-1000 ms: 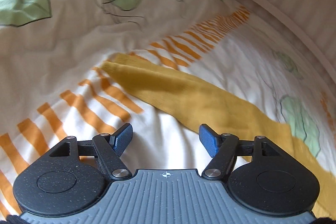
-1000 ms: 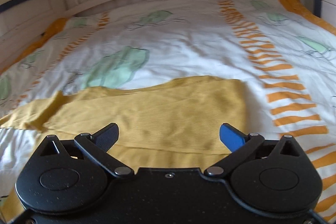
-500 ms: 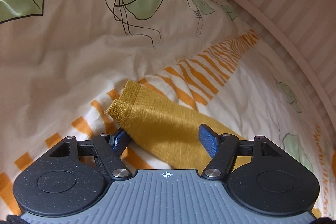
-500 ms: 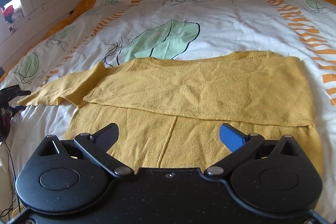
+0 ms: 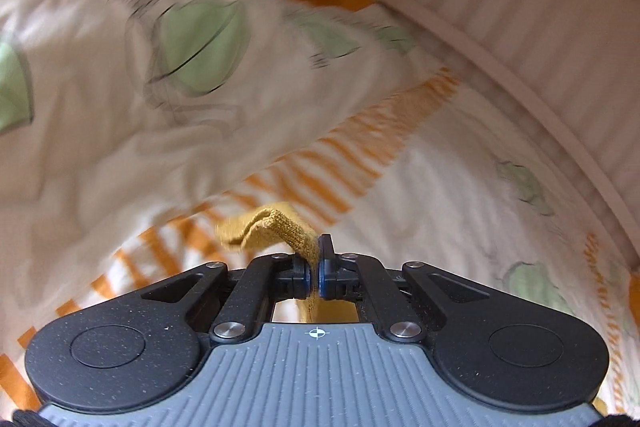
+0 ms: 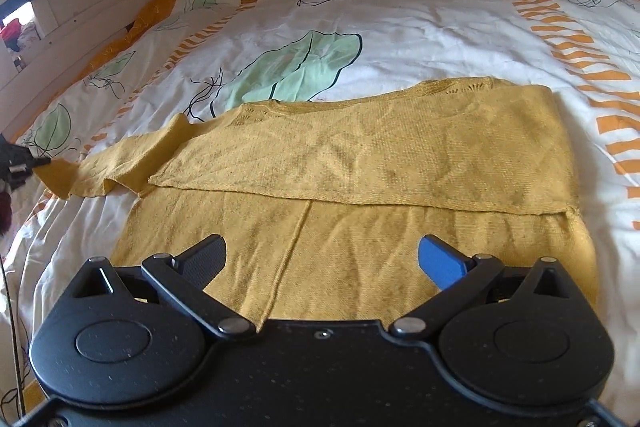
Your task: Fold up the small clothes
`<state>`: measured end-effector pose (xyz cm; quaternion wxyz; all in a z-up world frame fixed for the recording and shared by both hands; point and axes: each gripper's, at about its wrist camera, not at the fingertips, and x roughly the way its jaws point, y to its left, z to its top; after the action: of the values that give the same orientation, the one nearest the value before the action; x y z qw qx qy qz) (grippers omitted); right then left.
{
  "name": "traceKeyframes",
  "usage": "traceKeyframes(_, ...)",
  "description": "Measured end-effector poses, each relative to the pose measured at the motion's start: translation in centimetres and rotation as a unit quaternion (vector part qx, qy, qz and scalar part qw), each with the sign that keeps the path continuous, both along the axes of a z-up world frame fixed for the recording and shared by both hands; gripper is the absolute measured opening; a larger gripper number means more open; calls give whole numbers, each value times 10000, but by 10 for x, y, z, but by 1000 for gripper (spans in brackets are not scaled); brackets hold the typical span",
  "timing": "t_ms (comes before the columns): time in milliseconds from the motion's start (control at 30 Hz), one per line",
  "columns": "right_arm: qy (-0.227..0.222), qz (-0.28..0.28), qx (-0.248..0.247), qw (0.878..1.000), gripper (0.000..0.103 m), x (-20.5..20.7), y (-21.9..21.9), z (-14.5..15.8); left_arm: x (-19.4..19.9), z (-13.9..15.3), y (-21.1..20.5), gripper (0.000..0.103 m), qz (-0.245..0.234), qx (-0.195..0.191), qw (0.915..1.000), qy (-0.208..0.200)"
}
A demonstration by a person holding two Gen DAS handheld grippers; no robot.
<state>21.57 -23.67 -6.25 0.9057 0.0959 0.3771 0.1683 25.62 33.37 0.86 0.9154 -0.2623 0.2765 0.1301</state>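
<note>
— What do we see through the left wrist camera?
— Our left gripper (image 5: 314, 259) points down at a slant toward the duvet (image 5: 120, 131), its jaws pinched tight on the cuff of the yellow sleeve (image 5: 276, 227). The knit end sticks out past the pads and droops to the left, raised off the duvet. The background is blurred.

— And from the right wrist camera?
— Our right gripper (image 6: 322, 261) tilts down over the yellow cardigan (image 6: 360, 163), jaws spread wide and holding nothing; the near part of the cardigan lies below them. The cardigan lies flat on the duvet, one layer folded across its body. Its sleeve stretches out from the cardigan's left side, and at the frame's left edge we see the left gripper's tip at the cuff.

— Any writing or labels?
— We can read none; we see only a small crosshair mark (image 5: 317, 333) on the left gripper's grey body
</note>
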Motion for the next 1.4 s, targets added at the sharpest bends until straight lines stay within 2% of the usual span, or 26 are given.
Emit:
traceKeyframes(133, -13, -44, 27, 10000, 102, -8, -16, -2, -2, 56, -48, 3, -566, 285, 9970, -453)
traceKeyframes(300, -86, -155, 82, 9998, 102, -19, -38, -2, 2, 118, -121, 3, -1273, 568, 9864, -874)
traceKeyframes(467, -162, -330, 354, 9987, 102, -21, -57, 0, 11, 154, -197, 3, -1917, 616, 9727, -1158)
traceKeyframes(567, -207, -371, 449, 9981, 103, -23, -65, 2, 19, 161, -243, 3, -2262, 718, 9639, -1209)
traceKeyframes(733, -196, -551, 669, 9960, 103, -24, -78, 4, 37, 139, -313, 3, -2712, 648, 9543, -1072)
traceKeyframes(1033, -274, -684, 846, 9937, 103, -22, -90, 9, 51, 47, -421, 3, -3311, 392, 9423, -290)
traceKeyframes(1133, -220, -745, 870, 9932, 102, -20, -93, 7, 54, 20, -442, 8, -3554, 442, 9337, -77)
traceKeyframes(1167, -200, -765, 881, 9930, 102, -20, -95, 6, 54, 14, -448, 20, -3664, 490, 9292, 14)
traceKeyframes(1200, -187, -780, 886, 9928, 102, -19, -95, 6, 53, 9, -454, 42, -3778, 565, 9241, 112)
traceKeyframes(1367, -158, -840, 850, 9927, 102, -19, -97, 2, 35, 5, -460, 73, -4181, 655, 9060, 3)
traceKeyframes(1400, -156, -856, 840, 9927, 102, -19, -98, 2, 30, 7, -459, 75, -4217, 740, 9037, -66)
